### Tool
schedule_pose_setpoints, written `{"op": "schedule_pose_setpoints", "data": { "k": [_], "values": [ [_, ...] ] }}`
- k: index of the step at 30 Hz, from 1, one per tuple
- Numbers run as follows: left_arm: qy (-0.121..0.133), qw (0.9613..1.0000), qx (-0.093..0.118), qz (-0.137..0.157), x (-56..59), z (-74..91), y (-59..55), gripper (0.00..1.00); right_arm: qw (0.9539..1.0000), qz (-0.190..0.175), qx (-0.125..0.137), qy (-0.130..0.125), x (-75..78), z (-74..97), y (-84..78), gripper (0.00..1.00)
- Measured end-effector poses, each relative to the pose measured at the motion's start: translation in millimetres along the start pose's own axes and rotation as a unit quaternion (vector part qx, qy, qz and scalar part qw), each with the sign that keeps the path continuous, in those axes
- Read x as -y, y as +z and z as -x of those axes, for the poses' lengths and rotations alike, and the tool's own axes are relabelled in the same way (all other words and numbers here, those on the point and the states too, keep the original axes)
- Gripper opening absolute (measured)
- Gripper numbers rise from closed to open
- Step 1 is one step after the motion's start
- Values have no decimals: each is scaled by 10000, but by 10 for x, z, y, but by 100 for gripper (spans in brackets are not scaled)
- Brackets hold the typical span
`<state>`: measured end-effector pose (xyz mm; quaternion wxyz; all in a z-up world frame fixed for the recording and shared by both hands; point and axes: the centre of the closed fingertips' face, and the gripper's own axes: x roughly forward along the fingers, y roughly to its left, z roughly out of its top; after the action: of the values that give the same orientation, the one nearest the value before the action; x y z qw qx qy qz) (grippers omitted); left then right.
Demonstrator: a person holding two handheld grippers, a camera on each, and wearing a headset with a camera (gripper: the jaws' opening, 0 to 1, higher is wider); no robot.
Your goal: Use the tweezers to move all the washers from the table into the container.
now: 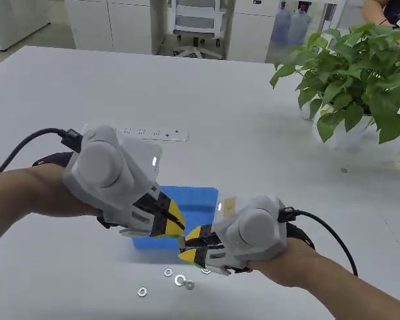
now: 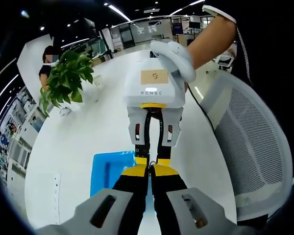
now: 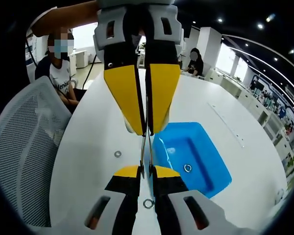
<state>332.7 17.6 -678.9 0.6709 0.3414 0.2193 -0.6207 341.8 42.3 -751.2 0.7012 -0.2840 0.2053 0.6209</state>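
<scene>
Near loose washers (image 1: 180, 281), left gripper (image 1: 175, 221) and right gripper (image 1: 190, 245) both closed on tweezers (image 3: 143, 147), beside container (image 1: 195, 200)

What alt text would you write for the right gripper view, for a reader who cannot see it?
Two yellow-tipped grippers meet tip to tip over a white table, the right gripper from below and the left gripper from above, both shut on thin metal tweezers. Beside them a blue container holds one washer; two more washers lie on the table.
</scene>
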Motion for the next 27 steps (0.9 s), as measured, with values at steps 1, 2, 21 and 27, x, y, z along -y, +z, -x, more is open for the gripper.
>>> {"op": "schedule_pose_setpoints", "data": {
  "k": [1, 2, 21, 27],
  "values": [
    [-23, 10000, -4, 15, 18, -15, -11, 6, 10000, -12, -1, 8, -13, -7, -14, 11],
    [-34, 10000, -9, 26, 29, -26, -21, 6, 10000, -29, -3, 19, -34, -16, -32, 11],
    [-317, 9994, -22, 150, 190, -237, -128, 6, 9996, -236, -114, 111, -221, -77, -266, 11],
    [-402, 9991, -30, 165, 228, -294, -141, 6, 9994, -305, -138, 131, -256, -89, -322, 11]
  ]
}}
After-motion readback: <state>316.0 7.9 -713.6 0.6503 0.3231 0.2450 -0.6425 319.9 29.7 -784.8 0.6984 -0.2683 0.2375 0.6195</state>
